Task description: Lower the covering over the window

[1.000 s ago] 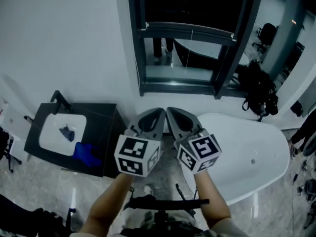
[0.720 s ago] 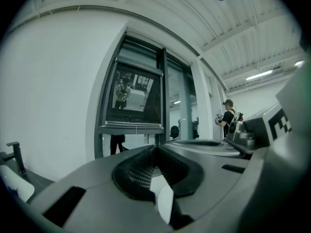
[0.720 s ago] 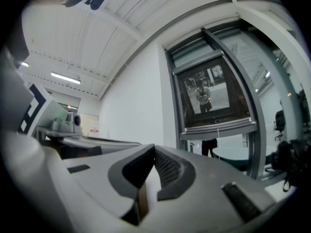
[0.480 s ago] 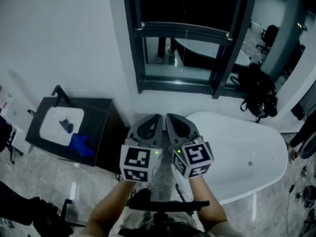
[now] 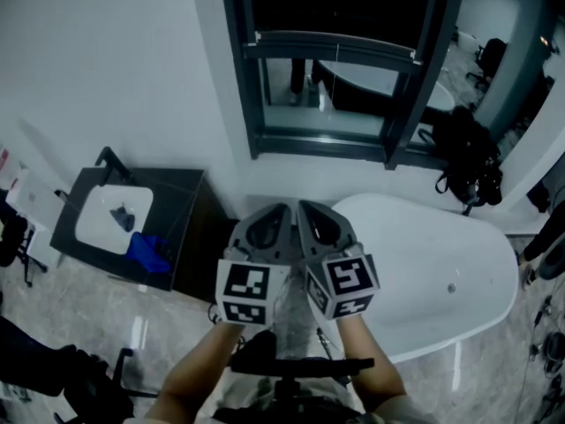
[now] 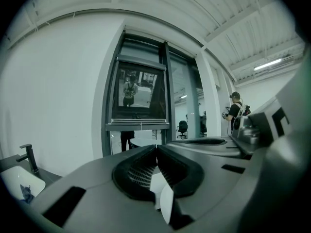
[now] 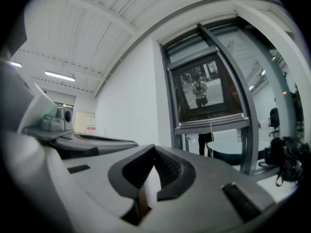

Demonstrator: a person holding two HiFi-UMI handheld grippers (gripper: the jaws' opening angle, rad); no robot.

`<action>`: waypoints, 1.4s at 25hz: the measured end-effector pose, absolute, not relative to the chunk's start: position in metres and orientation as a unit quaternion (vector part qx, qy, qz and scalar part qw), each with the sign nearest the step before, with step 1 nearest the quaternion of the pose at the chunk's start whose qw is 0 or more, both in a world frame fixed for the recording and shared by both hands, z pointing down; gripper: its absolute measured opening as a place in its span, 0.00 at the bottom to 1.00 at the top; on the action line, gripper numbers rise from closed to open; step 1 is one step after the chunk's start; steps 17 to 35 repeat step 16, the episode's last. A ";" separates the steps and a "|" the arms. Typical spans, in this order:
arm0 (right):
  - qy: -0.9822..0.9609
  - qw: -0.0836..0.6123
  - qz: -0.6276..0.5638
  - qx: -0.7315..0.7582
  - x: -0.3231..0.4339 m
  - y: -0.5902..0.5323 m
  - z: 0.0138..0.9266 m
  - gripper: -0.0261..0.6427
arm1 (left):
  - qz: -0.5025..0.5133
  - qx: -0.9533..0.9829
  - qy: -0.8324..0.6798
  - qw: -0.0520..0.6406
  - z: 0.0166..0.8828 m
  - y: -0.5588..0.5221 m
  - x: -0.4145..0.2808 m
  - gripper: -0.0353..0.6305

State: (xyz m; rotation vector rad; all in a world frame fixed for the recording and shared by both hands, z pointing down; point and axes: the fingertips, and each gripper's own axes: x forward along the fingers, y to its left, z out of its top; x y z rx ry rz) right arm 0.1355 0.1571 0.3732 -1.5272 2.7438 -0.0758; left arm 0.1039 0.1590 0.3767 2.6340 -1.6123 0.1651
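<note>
Covering (image 5: 335, 47): one grey bottom rail lying across window (image 5: 340, 113), one thin cord hanging from its middle; pane under rail showing bare. Two grippers sitting side by side, pointing at it from well back. Left gripper (image 5: 284, 210) and right gripper (image 5: 305, 208) both pressing jaws together, gripping nothing. One sink (image 5: 110, 223) appearing in head and left gripper views, not right. One black bag (image 5: 463, 162) appearing in head and right gripper views, not left. Left gripper view showing one bystander (image 6: 235, 113) standing at right.
</note>
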 end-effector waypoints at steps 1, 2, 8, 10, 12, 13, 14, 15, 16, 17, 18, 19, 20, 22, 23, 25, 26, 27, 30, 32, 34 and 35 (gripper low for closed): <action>0.873 -0.003 -0.023 -0.487 0.135 0.157 0.373 0.05 | 0.053 0.852 -0.520 0.025 0.377 0.159 0.104 0.09; 0.873 -0.003 -0.022 -0.488 0.135 0.158 0.372 0.05 | 0.053 0.853 -0.519 0.025 0.377 0.158 0.104 0.09; 0.870 -0.004 -0.022 -0.493 0.138 0.155 0.372 0.05 | 0.048 0.856 -0.514 0.029 0.376 0.155 0.106 0.09; 0.869 -0.005 -0.021 -0.494 0.139 0.155 0.372 0.05 | 0.048 0.856 -0.513 0.030 0.376 0.155 0.106 0.09; 0.869 -0.006 -0.020 -0.495 0.138 0.156 0.372 0.05 | 0.047 0.857 -0.512 0.031 0.376 0.156 0.105 0.09; 0.868 -0.007 -0.018 -0.496 0.137 0.157 0.371 0.06 | 0.046 0.857 -0.512 0.031 0.375 0.157 0.105 0.09; 0.868 -0.008 -0.016 -0.496 0.137 0.157 0.371 0.05 | 0.045 0.858 -0.511 0.031 0.375 0.157 0.104 0.09; 0.867 -0.009 -0.015 -0.497 0.136 0.157 0.372 0.05 | 0.045 0.859 -0.509 0.030 0.376 0.158 0.103 0.09; 0.867 -0.010 -0.014 -0.498 0.135 0.158 0.372 0.06 | 0.044 0.859 -0.509 0.030 0.376 0.159 0.102 0.09; 0.867 -0.010 -0.014 -0.498 0.135 0.158 0.372 0.06 | 0.044 0.859 -0.509 0.030 0.376 0.159 0.102 0.09; 0.867 -0.010 -0.014 -0.498 0.135 0.158 0.372 0.06 | 0.044 0.859 -0.509 0.030 0.376 0.159 0.102 0.09; 0.867 -0.010 -0.014 -0.498 0.135 0.158 0.372 0.06 | 0.044 0.859 -0.509 0.030 0.376 0.159 0.102 0.09; 0.867 -0.010 -0.014 -0.498 0.135 0.158 0.372 0.06 | 0.044 0.859 -0.509 0.030 0.376 0.159 0.102 0.09; 0.867 -0.010 -0.014 -0.498 0.135 0.158 0.372 0.06 | 0.044 0.859 -0.509 0.030 0.376 0.159 0.102 0.09; 0.867 -0.010 -0.014 -0.498 0.135 0.158 0.372 0.06 | 0.044 0.859 -0.509 0.030 0.376 0.159 0.102 0.09; 0.867 -0.010 -0.014 -0.498 0.135 0.158 0.372 0.06 | 0.044 0.859 -0.509 0.030 0.376 0.159 0.102 0.09; 0.867 -0.010 -0.014 -0.498 0.135 0.158 0.372 0.06 | 0.044 0.859 -0.509 0.030 0.376 0.159 0.102 0.09; 0.867 -0.010 -0.014 -0.498 0.135 0.158 0.372 0.06 | 0.044 0.859 -0.509 0.030 0.376 0.159 0.102 0.09; 0.867 -0.010 -0.014 -0.498 0.135 0.158 0.372 0.06 | 0.044 0.859 -0.509 0.030 0.376 0.159 0.102 0.09; 0.867 -0.010 -0.014 -0.498 0.135 0.158 0.372 0.06 | 0.044 0.859 -0.509 0.030 0.376 0.159 0.102 0.09; 0.867 -0.010 -0.014 -0.498 0.135 0.158 0.372 0.06 | 0.044 0.859 -0.509 0.030 0.376 0.159 0.102 0.09; 0.867 -0.010 -0.014 -0.498 0.135 0.158 0.372 0.06 | 0.044 0.859 -0.509 0.030 0.376 0.159 0.102 0.09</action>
